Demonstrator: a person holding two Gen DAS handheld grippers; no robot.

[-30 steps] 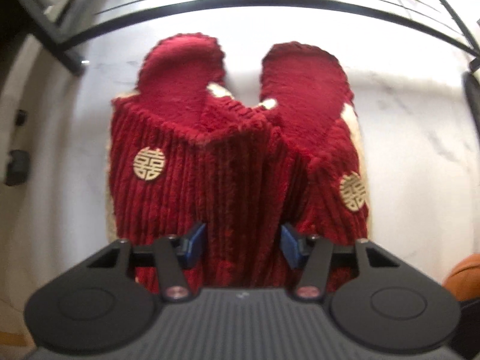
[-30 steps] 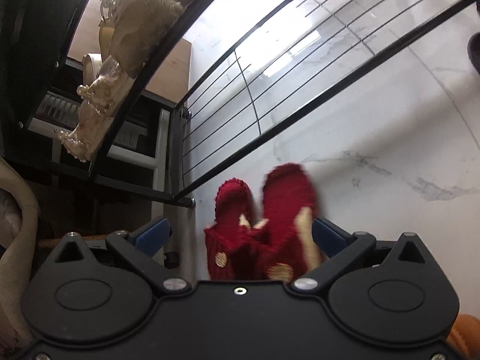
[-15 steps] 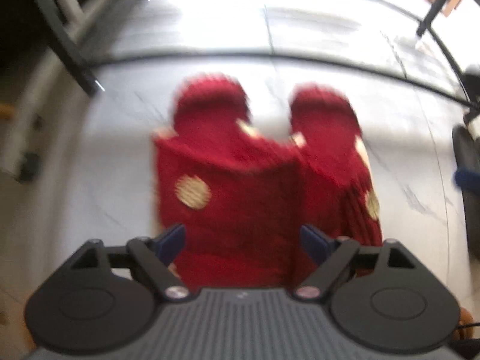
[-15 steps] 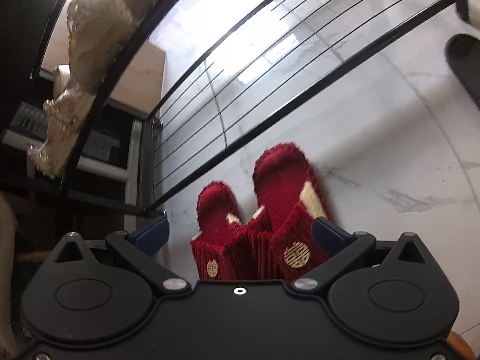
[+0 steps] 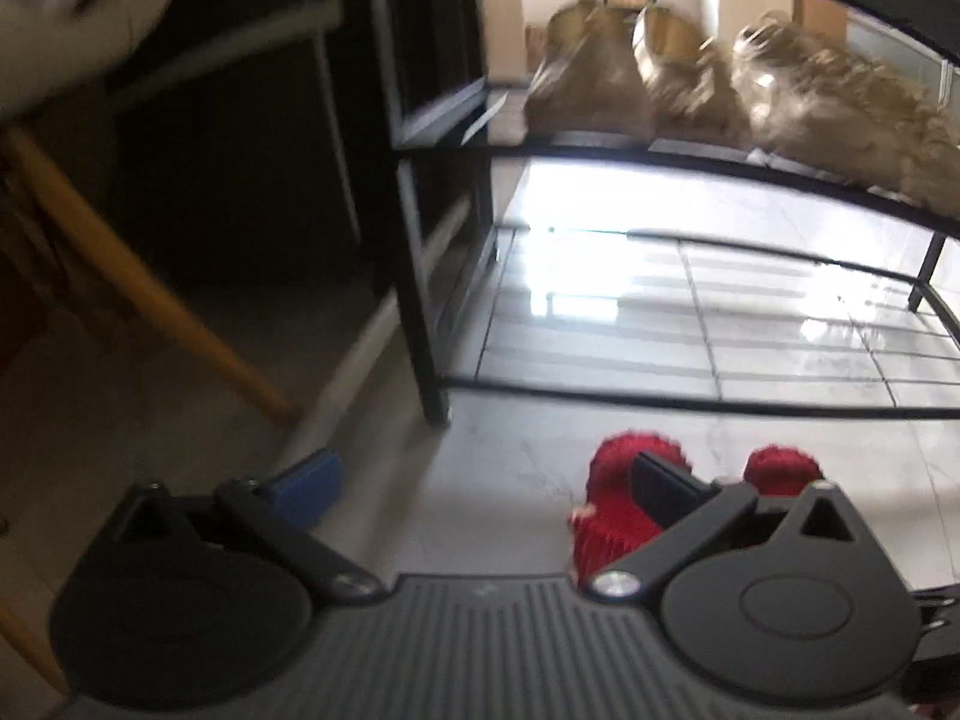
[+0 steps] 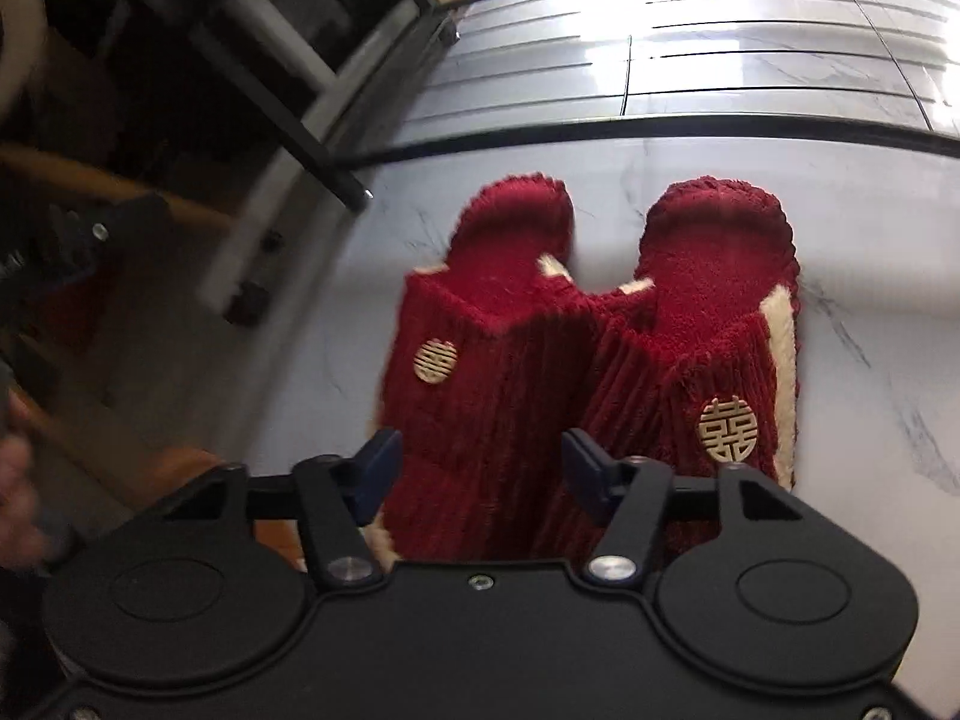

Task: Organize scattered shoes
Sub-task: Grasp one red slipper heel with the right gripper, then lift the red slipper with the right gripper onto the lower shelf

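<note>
1. Red corduroy fills the right view now: our right tool (image 6: pixel 477 468) has come in over the two slippers (image 6: pixel 576 354), its fingers narrowed around the joined uppers, seemingly gripping them.
2. Our left tool (image 5: pixel 480 483), which held that spot a second ago, has pulled back and stands wide, holding nothing.
3. We count two slippers side by side on the marble floor (image 6: pixel 870 228), before the black rack (image 5: pixel 420 276), and three tan shoes (image 5: pixel 720 90) on its shelf.

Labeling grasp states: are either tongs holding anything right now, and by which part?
Left tongs open, empty. Right tongs straddle the toe end of the red slippers; whether the pads actually grip cannot be told.
</note>
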